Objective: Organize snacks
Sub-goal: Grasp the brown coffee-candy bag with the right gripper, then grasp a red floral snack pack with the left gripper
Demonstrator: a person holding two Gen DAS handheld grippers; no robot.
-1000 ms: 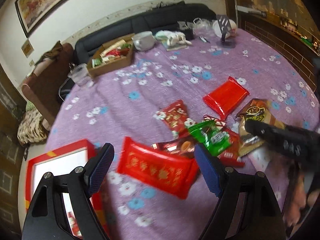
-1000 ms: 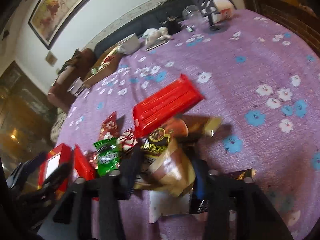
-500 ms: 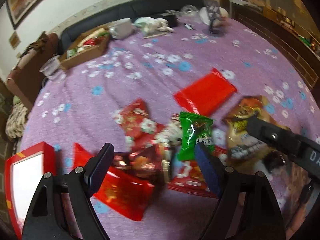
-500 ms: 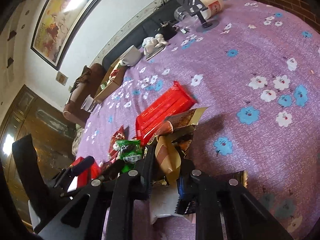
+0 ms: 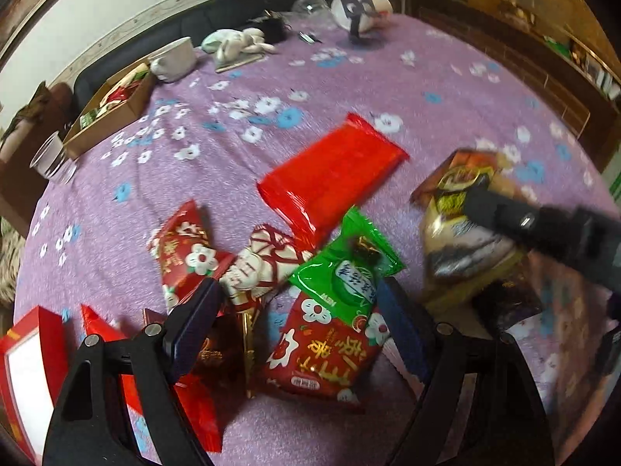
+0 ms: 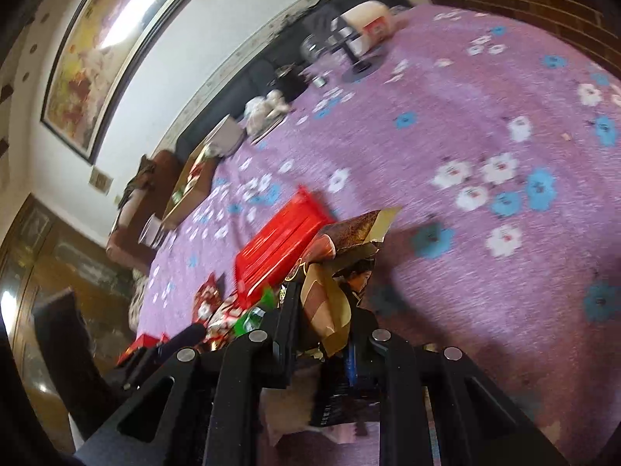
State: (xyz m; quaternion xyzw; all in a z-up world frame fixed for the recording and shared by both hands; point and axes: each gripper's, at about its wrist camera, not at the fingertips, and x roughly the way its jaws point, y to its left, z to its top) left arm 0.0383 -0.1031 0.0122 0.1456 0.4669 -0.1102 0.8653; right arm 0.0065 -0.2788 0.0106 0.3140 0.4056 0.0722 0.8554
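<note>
Early stage: your right claw (image 6: 326,334) pinched tight on brown snack bag (image 6: 330,303); your left claw (image 5: 295,310) gapes wide, empty, over snack pile (image 5: 271,268) strewn across worktop (image 5: 446,89).

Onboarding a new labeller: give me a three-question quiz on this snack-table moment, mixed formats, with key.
1. True or false: the right tool is shut on the brown-gold snack bag.
2. The green packet lies partly on: A) the big red packet B) the cardboard box C) the cup.
3. Fill in: the left tool is ___.

Key: 1 true; 2 A; 3 open.
</note>
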